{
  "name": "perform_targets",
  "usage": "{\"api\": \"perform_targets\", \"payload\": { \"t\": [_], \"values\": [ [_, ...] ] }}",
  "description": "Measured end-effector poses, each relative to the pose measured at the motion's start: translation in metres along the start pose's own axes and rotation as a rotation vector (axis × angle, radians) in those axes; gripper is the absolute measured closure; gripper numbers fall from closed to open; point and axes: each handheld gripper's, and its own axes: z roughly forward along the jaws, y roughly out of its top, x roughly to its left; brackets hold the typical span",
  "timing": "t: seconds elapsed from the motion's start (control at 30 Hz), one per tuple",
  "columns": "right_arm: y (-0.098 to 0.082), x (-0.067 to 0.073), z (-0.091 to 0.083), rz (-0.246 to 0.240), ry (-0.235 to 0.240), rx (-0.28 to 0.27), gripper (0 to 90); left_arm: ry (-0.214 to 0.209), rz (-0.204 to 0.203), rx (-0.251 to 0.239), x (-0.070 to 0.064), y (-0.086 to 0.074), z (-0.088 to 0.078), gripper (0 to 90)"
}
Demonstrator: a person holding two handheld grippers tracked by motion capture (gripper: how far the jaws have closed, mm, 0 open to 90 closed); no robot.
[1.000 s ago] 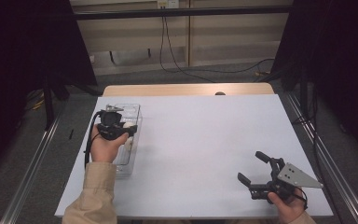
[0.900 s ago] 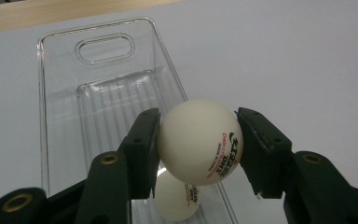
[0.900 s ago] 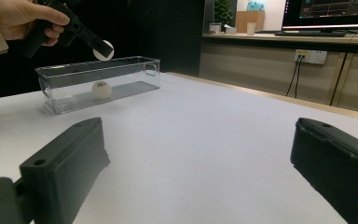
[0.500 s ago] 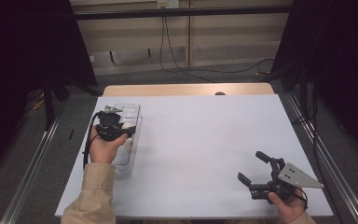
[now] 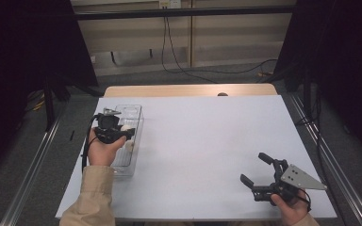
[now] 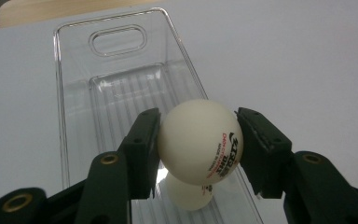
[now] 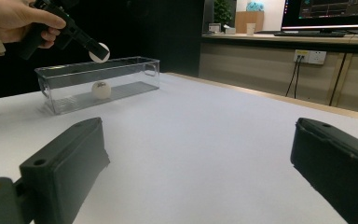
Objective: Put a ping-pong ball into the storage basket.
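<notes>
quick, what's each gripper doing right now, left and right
Left gripper: shut on a white ball, held above the clear bin.
Right gripper: open, holding nothing, low over the table.

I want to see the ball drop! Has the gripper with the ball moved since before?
No. The left gripper holds the ball above the same spot of the box.

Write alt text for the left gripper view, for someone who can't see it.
The left gripper clamps a white table tennis ball with red and black print between its two black jaws, above a clear plastic bin on a white table. A second white ball lies in the bin just below it.
</notes>
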Motion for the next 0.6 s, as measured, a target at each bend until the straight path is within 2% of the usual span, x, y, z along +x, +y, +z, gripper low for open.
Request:
{"api": "perform_targets", "payload": {
  "t": [0.3,0.6],
  "values": [
    [0.0,0.0,-0.0001,-0.001,-0.002,-0.001,2.7,0.006,0.008,0.002,0.0005,-0.0008,-0.0007,51.1],
    [0.0001,-0.0002,-0.0003,0.002,-0.001,0.0,2.7,0.008,-0.002,0.0,0.0029,-0.0048,-0.0007,51.1]
  ]
}}
